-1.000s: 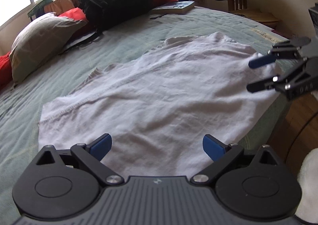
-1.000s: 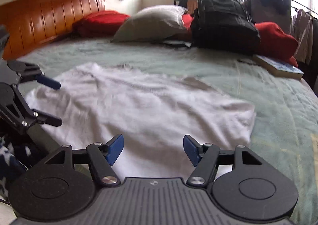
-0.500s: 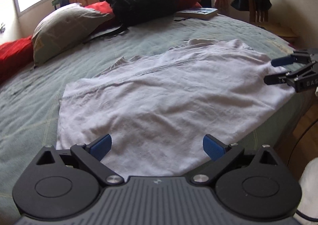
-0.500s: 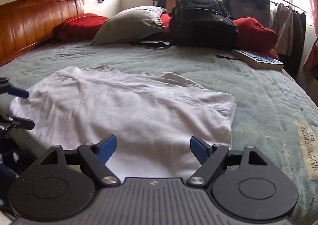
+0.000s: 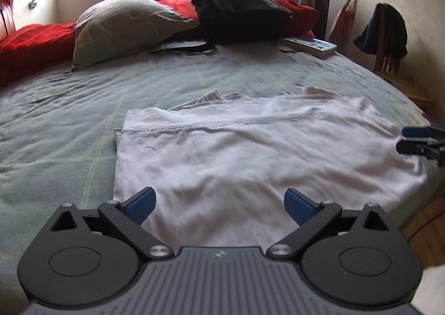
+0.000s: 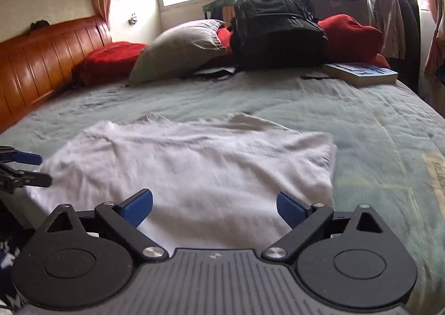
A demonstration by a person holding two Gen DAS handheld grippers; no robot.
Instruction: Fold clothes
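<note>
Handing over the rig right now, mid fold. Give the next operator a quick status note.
Left gripper: open, empty, at the near edge of the white shirt.
Right gripper: open, empty, at the same near edge, further right.
Shirt lies flat on the green bedspread, already doubled over, with a hem seam across the top layer.
Left to do: grasp the edges and fold it smaller, then tidy.

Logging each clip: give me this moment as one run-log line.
stage: between folds | garment: white shirt flat on bed, partly folded | left gripper: jaws open, empty | right gripper: jaws open, empty
</note>
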